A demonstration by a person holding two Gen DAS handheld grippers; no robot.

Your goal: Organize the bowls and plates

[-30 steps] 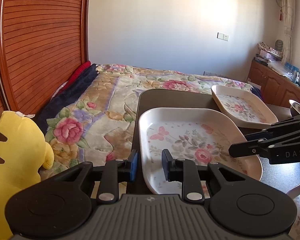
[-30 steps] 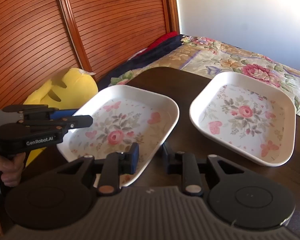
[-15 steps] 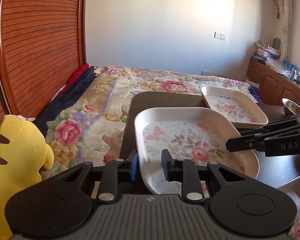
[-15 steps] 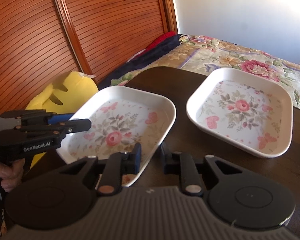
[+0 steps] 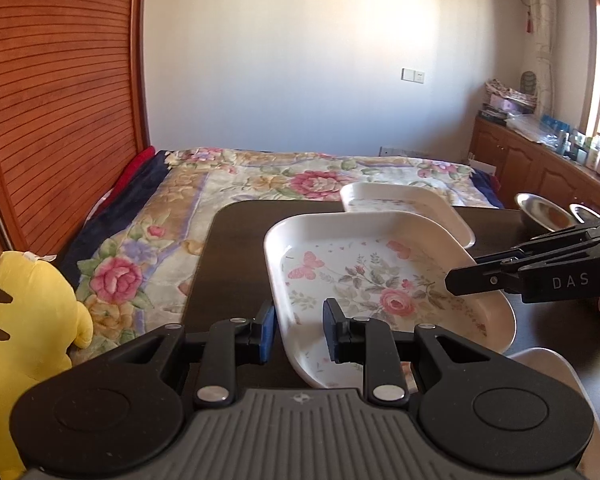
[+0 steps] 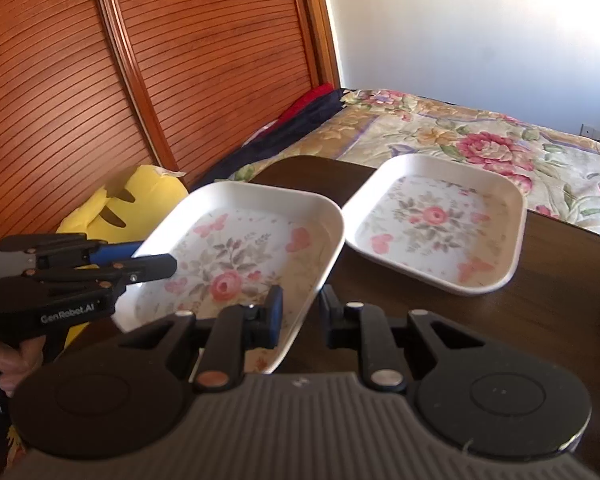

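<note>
A white square plate with a rose print (image 5: 384, 276) (image 6: 240, 256) is lifted and tilted above the dark table. My left gripper (image 5: 298, 332) is shut on its left rim, and it shows in the right wrist view (image 6: 148, 260). My right gripper (image 6: 298, 314) is shut on its opposite rim, and it shows in the left wrist view (image 5: 480, 272). A second matching plate (image 5: 404, 204) (image 6: 440, 220) lies flat on the table (image 5: 236, 248) (image 6: 540, 320) behind it. A third white plate (image 5: 556, 380) lies below the lifted one, mostly hidden.
Two metal bowls (image 5: 540, 210) stand at the table's far right. A bed with a floral cover (image 5: 260, 184) lies beyond the table. A yellow plush toy (image 5: 24, 320) sits left of it. Wooden slatted doors (image 6: 140, 80) stand at the left.
Both grippers have risen with the near plate held between them. It now hangs higher and overlaps the far plate's near edge in view. A third plate has appeared beneath.
</note>
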